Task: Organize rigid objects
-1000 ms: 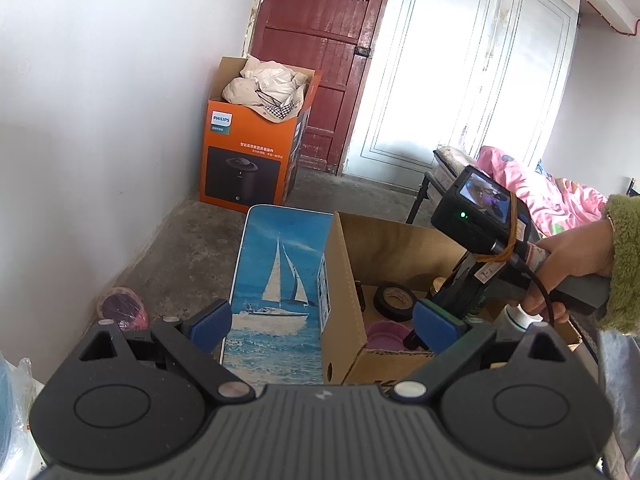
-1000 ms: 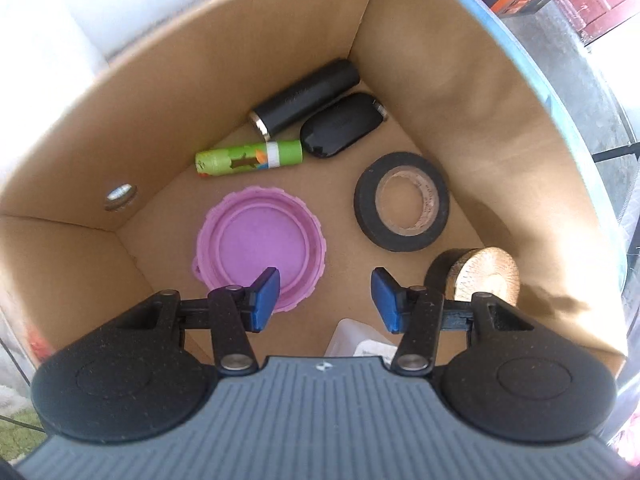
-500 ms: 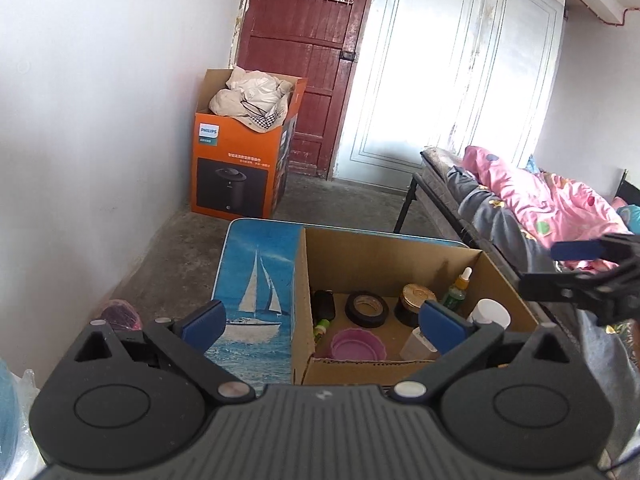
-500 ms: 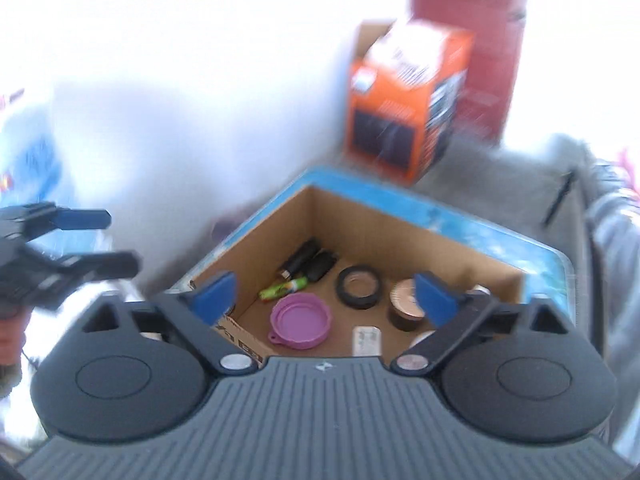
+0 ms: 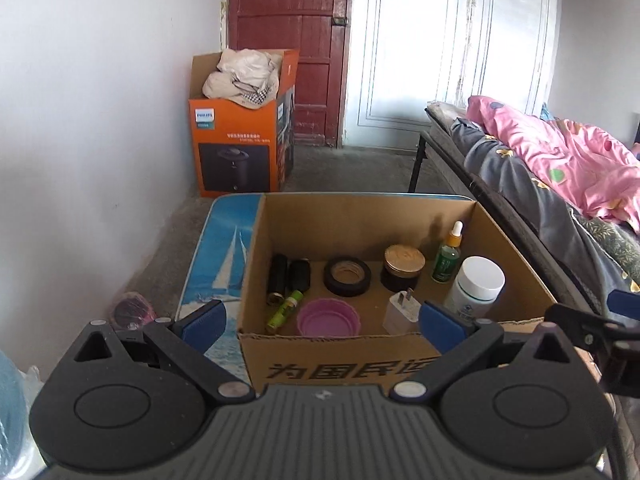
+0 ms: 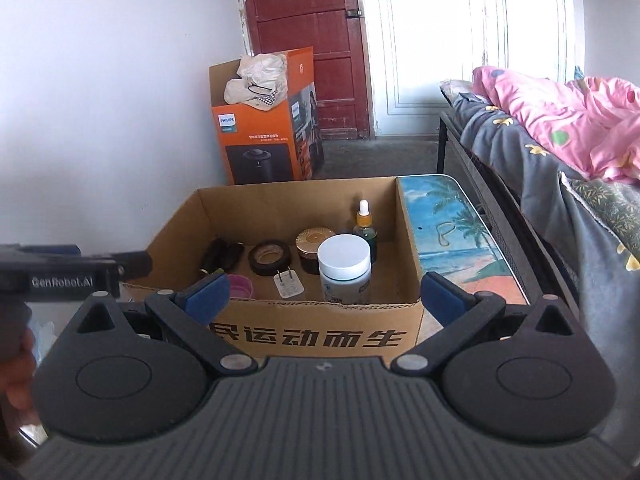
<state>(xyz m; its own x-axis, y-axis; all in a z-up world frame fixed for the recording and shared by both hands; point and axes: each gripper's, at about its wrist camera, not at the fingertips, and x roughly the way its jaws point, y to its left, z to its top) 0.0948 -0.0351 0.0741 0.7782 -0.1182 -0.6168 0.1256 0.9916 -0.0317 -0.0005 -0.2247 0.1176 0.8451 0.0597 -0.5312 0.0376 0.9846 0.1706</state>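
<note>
An open cardboard box (image 5: 332, 364) (image 6: 320, 334) stands on a low table with a printed sea picture (image 5: 224, 268) (image 6: 452, 236). Inside lie a purple lid (image 5: 329, 316), a black tape roll (image 5: 347, 277) (image 6: 269, 257), a gold-topped jar (image 5: 404, 266), a dropper bottle (image 5: 449, 256) (image 6: 365, 226), a white-capped bottle (image 5: 476, 286) (image 6: 344, 268), a white charger plug (image 5: 402, 312) (image 6: 289, 284), a green tube (image 5: 285, 309) and two black items (image 5: 289, 278). My left gripper (image 5: 322, 322) and right gripper (image 6: 324, 296) are both open and empty, held in front of the box's near wall.
An orange Philips box (image 5: 240, 144) (image 6: 268, 136) stuffed with cloth stands by the white wall, before a red door (image 5: 288, 32). A bed with pink bedding (image 5: 560, 168) (image 6: 560, 120) runs along the right. A dark round thing (image 5: 130, 309) lies on the concrete floor at left.
My right gripper has pulled up and back out of the box and opened wider. Both grippers now face the box from in front, side by side.
</note>
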